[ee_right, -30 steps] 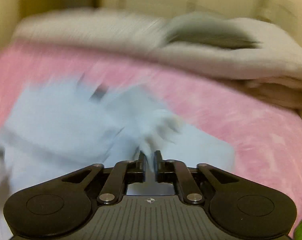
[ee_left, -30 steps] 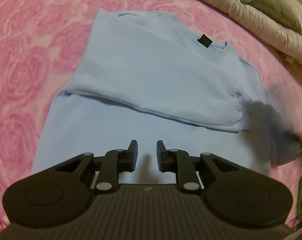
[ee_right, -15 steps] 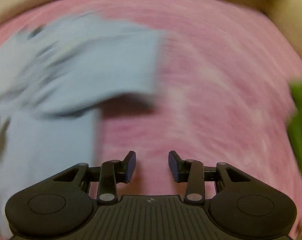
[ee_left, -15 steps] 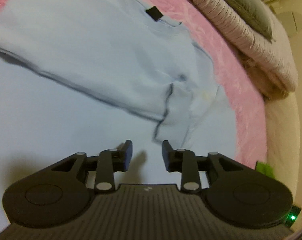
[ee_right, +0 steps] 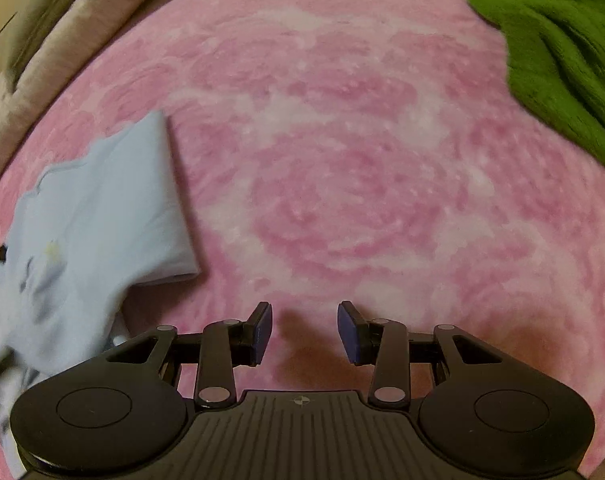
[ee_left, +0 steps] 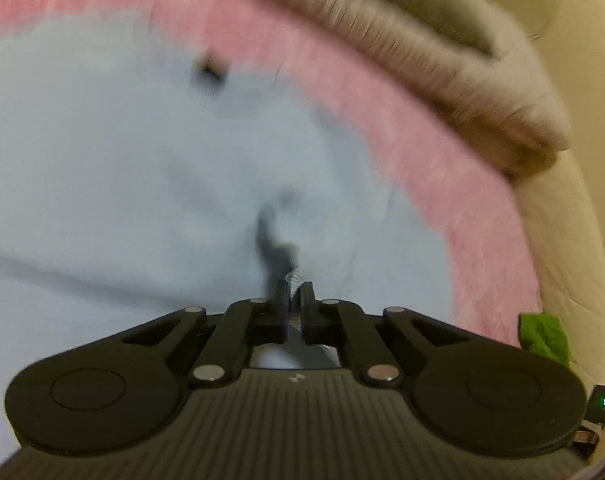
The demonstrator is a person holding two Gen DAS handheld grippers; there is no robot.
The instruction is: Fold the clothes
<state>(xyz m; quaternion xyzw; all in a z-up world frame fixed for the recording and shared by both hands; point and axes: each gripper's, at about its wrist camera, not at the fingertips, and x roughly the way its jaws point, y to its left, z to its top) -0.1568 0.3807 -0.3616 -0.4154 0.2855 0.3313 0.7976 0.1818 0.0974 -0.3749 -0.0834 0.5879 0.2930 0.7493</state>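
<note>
A light blue T-shirt lies on the pink rose-patterned bedspread, blurred in the left wrist view, with its black neck label at the upper left. My left gripper is shut on a dark fold of the blue shirt at the sleeve edge. In the right wrist view the same shirt's sleeve lies at the left. My right gripper hovers open over bare bedspread, to the right of the sleeve, holding nothing.
A green garment lies at the upper right of the right wrist view and shows as a green patch at the bed's right edge. A folded beige quilt with a grey pillow lines the far side.
My left gripper moved forward to the sleeve fold and closed on it. My right gripper let go of the shirt, opened, and swung right over bare bedspread.
</note>
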